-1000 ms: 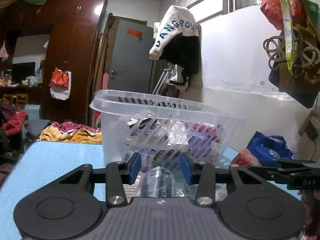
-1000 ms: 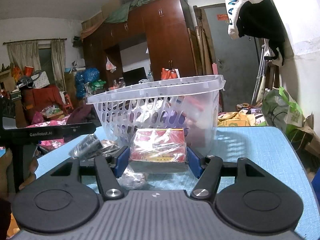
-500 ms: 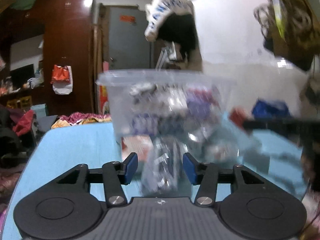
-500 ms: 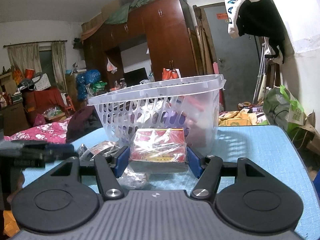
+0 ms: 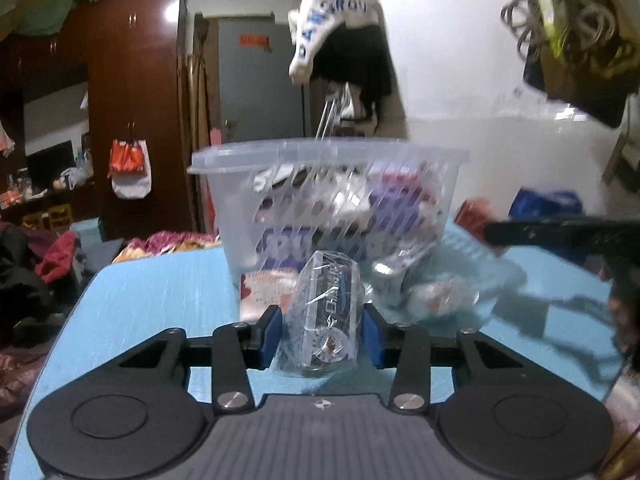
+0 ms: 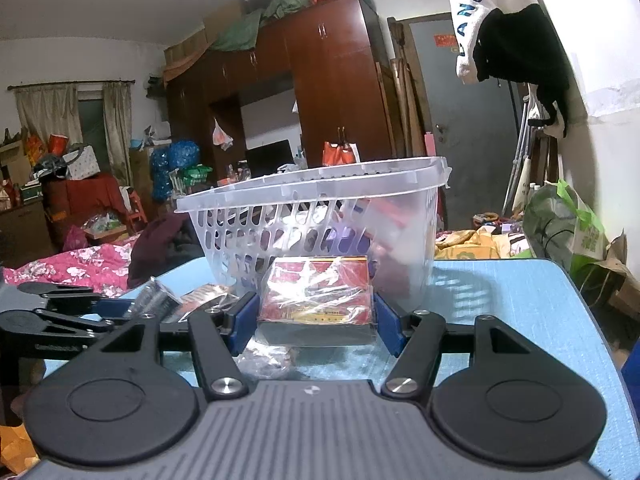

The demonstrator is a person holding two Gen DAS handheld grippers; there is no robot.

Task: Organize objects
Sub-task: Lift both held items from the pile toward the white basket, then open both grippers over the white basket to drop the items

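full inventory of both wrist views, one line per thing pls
basket: 1, clear slotted plastic, back of the table, packets inside
table: 1, light blue top, under everything
red packet: 1, red and yellow in clear wrap, between the right gripper's pads, in front of the basket
clear-wrapped dark packet: 1, between the left gripper's pads
loose packets: a few, clear wrap, on the table beside the basket; count unclear from blur
wardrobe: 1, dark brown, behind
door: 1, grey, behind
hanging garment: 1, white and black, on the wall
left gripper: black, blue pads, jaws just closing on its packet
right gripper: black, blue pads, shut on the red packet
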